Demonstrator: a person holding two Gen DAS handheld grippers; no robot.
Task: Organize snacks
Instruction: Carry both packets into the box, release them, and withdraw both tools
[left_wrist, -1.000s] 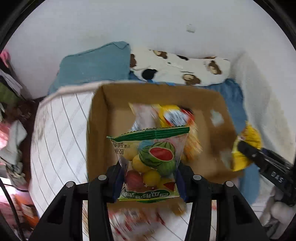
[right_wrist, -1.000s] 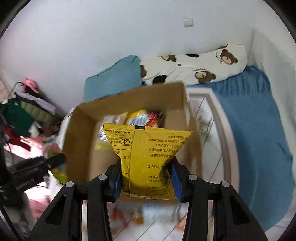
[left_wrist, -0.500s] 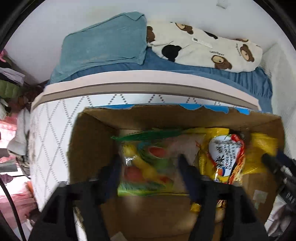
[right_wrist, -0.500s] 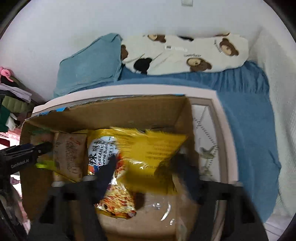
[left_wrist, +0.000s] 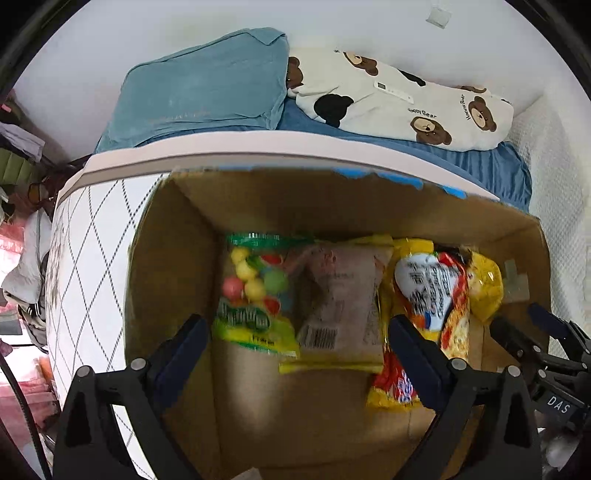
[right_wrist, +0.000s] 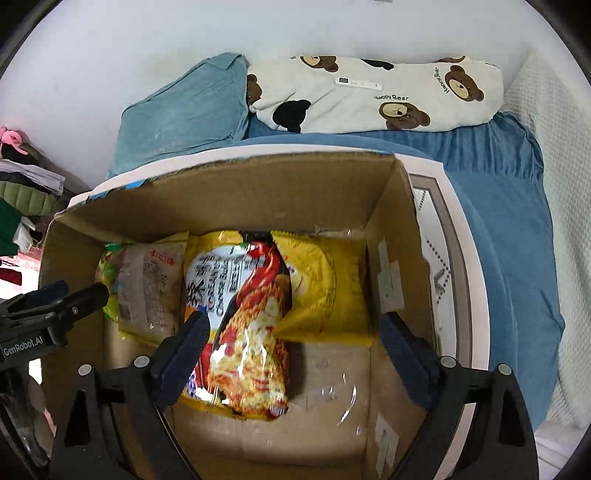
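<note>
An open cardboard box (left_wrist: 173, 251) (right_wrist: 229, 192) stands on a quilted mattress. On its floor lie a fruit candy bag (left_wrist: 255, 291), a brownish packet (left_wrist: 343, 299) (right_wrist: 147, 288), a noodle pack (left_wrist: 432, 295) (right_wrist: 247, 317) and a yellow bag (right_wrist: 325, 288) (left_wrist: 485, 284). My left gripper (left_wrist: 295, 332) hangs over the candy bag and brownish packet, its jaws opening wide, pads clear of both. My right gripper (right_wrist: 291, 325) hovers above the noodle pack and yellow bag, jaws opening too, pads touching nothing. Each gripper shows at the edge of the other's view.
The white diamond-quilted mattress (left_wrist: 92, 251) carries the box. Behind it lie a blue bedsheet (right_wrist: 498, 206), a teal pillow (left_wrist: 207, 88) and a bear-print pillow (right_wrist: 369, 96) with a white remote. Clothes pile up at the far left (right_wrist: 22, 184).
Both grippers came down over the box and opened. The candy bag dropped from the left one and the yellow bag from the right; both now lie on the box floor.
</note>
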